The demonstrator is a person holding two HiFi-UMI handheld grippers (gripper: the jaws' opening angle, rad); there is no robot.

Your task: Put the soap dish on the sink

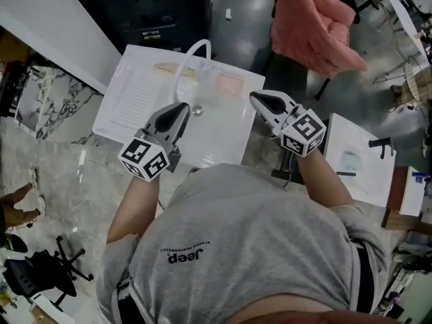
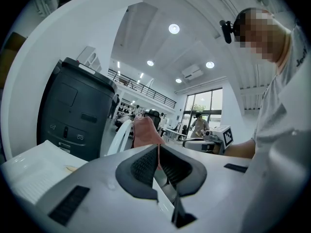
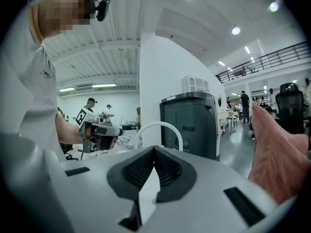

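Left claw and right claw, both pressed closed on nothing, hovering over sink, centre frame. Pinkish soap dish lying on sink's rear ledge, upper centre, just right of faucet. Placement seemingly done; next move calling for lifting both claws clear. Shirt showing "Jeep"; smaller line illegible.

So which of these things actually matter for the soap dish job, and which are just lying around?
Part of the job: sink, pinkish soap dish on its back ledge, left gripper, right gripper (both shut, empty).

Just lying about: pink cloth, dark cabinet, office chair, second basin.
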